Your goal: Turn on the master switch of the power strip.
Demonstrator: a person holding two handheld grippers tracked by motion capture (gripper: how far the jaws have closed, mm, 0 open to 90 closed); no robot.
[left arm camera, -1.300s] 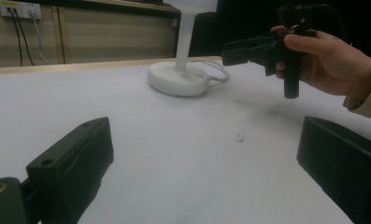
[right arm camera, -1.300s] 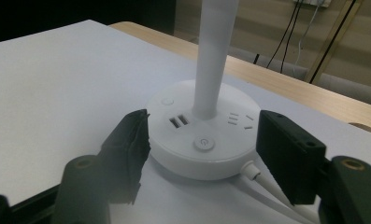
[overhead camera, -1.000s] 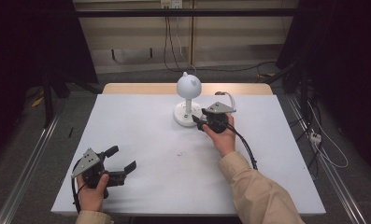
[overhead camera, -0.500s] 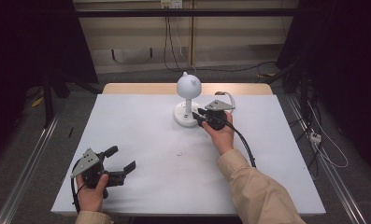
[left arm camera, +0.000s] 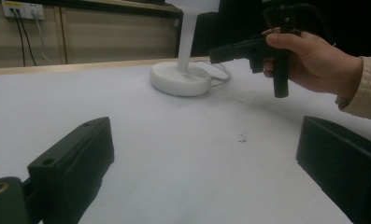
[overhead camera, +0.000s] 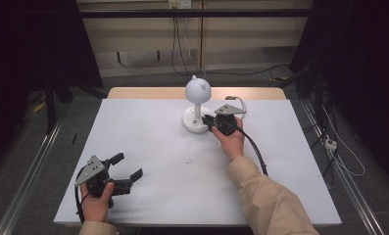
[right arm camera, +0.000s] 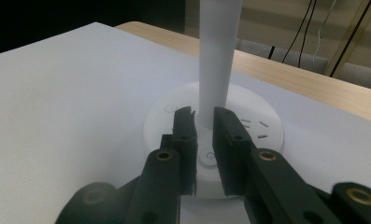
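High view showed the left gripper (overhead camera: 117,172) resting at the near left of the white counter (overhead camera: 148,142), fingers apart and empty. Farther in, the right gripper (overhead camera: 207,122) hung over the lamp (overhead camera: 198,105) base at the counter's far middle, its fingers (right arm camera: 185,135) having just been closing, nearly together, nothing clamped, straddling the power button (right arm camera: 207,157). The lamp looked light, rigid, smooth plastic, likely top-heavy; its slim stem (right arm camera: 217,60) seemed the best hold. Beyond stood a wall with sockets (overhead camera: 179,4) and cables on the floor.
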